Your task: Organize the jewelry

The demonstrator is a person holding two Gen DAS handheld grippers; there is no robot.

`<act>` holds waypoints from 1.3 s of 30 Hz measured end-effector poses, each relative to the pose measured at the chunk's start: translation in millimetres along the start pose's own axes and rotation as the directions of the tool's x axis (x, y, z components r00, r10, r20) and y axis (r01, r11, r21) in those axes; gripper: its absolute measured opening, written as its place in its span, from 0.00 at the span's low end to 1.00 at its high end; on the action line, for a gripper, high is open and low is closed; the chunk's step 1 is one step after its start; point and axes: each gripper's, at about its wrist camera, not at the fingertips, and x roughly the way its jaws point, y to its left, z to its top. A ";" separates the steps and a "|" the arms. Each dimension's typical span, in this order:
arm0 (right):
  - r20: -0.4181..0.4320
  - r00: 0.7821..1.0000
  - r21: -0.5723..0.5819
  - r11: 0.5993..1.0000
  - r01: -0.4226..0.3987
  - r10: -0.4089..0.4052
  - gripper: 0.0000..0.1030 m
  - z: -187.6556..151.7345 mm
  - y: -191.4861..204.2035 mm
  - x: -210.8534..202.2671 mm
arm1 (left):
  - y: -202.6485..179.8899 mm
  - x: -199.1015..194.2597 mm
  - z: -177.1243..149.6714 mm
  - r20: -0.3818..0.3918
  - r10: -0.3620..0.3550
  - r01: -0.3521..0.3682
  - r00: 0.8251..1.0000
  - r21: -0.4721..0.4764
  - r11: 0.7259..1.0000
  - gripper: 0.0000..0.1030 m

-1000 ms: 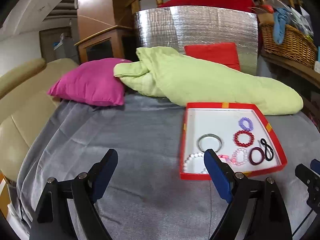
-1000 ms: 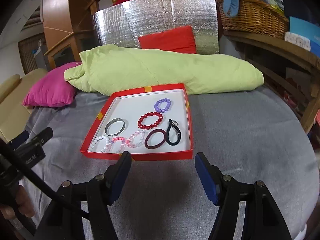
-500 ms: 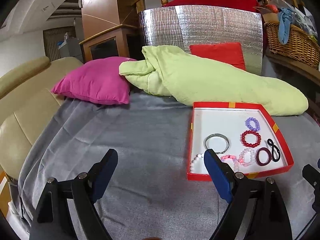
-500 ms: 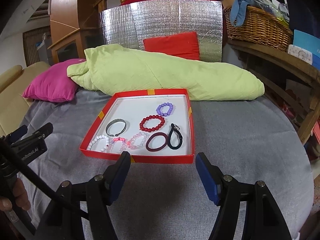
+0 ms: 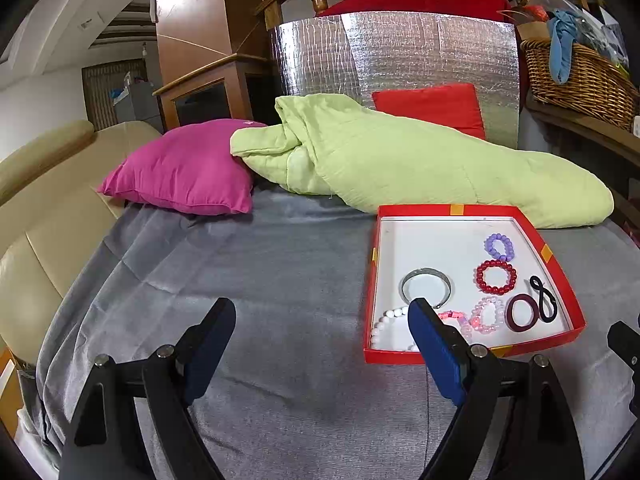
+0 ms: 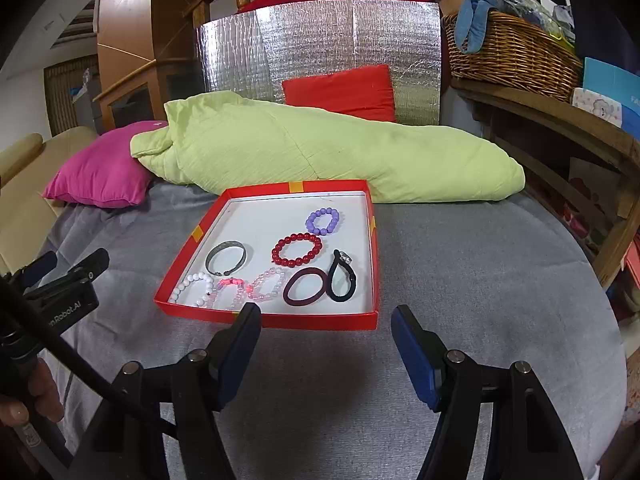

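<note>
Change over the last second: both views have drawn back and risen slightly. The tray (image 6: 280, 322) sits a little farther from the right tool (image 6: 326, 330) than before, and in the left view it has slid toward the right edge of frame. Nothing inside the tray has moved.

Left tool (image 5: 322, 322): jaws spread wide, nothing between them, hovering over bare grey bed cover (image 5: 248, 264) left of the tray.
Right tool: jaws spread wide, empty, just short of the tray's near wall.

Tray contents, all flat on the white floor:
- purple bead ring (image 6: 322, 221), far right
- red bead bracelet (image 6: 297, 249), next nearer
- metal bangle (image 6: 226, 257), left
- white beads (image 6: 192, 289), pink beads (image 6: 256, 286), near wall, touching or overlapping
- maroon hair tie (image 6: 306, 291) and black hair tie (image 6: 342, 276), touching

Judgement: every piece is already in the tray and both tools are backing off with nothing held. The task looks finished or close to it; only the tangled white and pink strands might want separating.
</note>
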 end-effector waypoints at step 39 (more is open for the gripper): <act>0.011 1.000 -0.019 1.000 0.007 -0.007 0.70 0.0 1.2 -0.5 | -0.4 -3.4 -1.1 0.003 -0.002 0.002 1.000 0.006 1.000 0.86</act>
